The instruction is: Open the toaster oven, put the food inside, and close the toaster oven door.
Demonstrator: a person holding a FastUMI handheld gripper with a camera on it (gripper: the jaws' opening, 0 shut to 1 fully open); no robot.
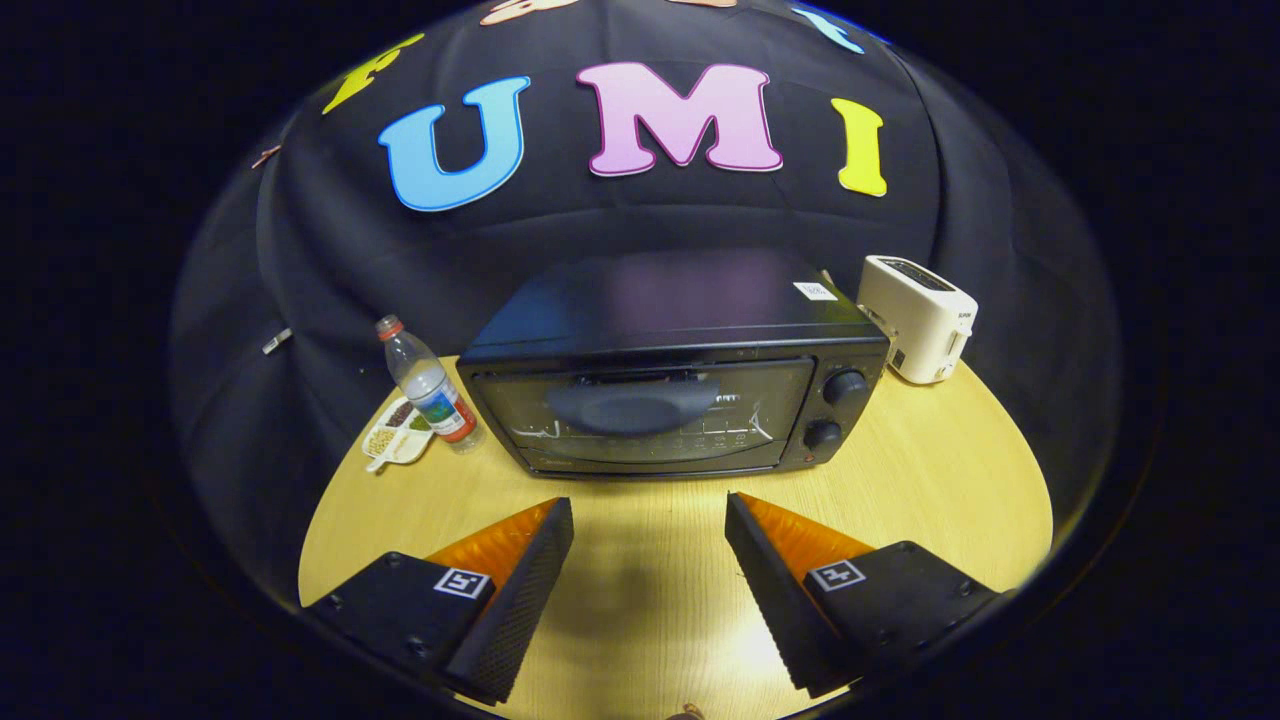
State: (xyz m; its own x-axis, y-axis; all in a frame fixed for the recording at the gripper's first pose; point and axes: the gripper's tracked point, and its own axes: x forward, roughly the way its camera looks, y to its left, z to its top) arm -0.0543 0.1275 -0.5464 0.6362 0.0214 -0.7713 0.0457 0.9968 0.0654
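Gripper point(650, 515) hovers over a round light-wood table point(930, 480), fingers spread wide apart, nothing between them, just bare tabletop. Black toaster oven point(665, 385) sits straight ahead beyond the fingertips, door shut, glass front facing the gripper, two knobs point(843, 387) stacked on its right side. A dark oval shape shows through the glass; can't tell what it is. Left of the oven, a clear plastic water bottle point(432, 388) with a red cap stands upright, near the oven's corner. A white divided food tray point(396, 435) lies on the table just left of the bottle, touching or almost. White pop-up toaster point(918, 318) at the back right, beside the oven's far corner. Black cloth wall point(330, 270) wraps behind the table.
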